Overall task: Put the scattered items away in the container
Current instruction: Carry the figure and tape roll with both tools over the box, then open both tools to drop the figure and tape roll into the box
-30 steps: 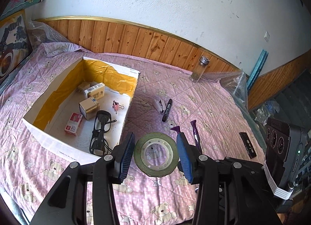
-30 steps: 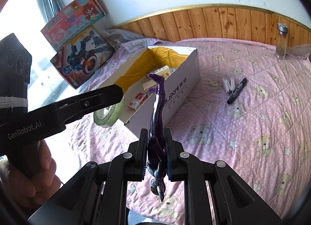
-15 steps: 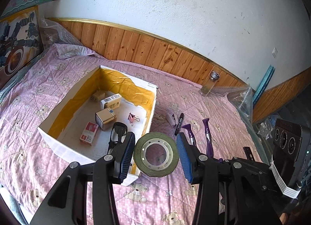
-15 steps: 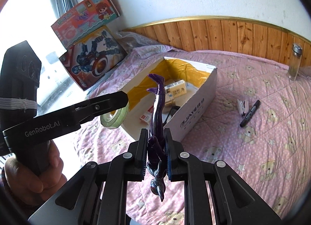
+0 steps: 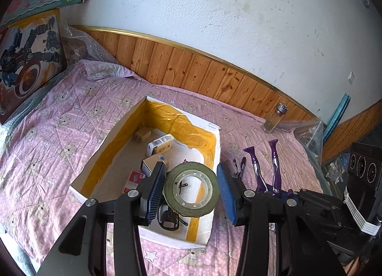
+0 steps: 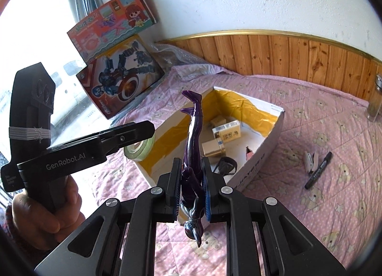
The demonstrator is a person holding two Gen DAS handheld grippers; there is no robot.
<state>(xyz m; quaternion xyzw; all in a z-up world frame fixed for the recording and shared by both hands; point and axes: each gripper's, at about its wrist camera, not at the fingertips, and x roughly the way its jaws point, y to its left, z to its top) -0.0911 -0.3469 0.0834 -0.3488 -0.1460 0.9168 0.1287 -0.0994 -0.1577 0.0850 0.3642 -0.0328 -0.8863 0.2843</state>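
Pink bed (image 5: 71, 118) held the box (image 5: 216, 156) — left claw (image 5: 191, 191) squeezed light, stiff tape roll (image 5: 191, 190) by its edges; right claw (image 6: 190, 189) pinched the thin toy figure (image 6: 193, 147) — breakable.

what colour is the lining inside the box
Yellow lining on the white cardboard box, clearest in the left wrist view.

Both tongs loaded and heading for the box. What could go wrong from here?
1. The tape roll hangs over the glasses in the box; dropped here, it would likely land on them.
2. The left tongs and right tongs approach the same opening side by side and may collide.
3. The purple figure is gripped only at its torso, legs protruding; it might pivot or catch the box wall.
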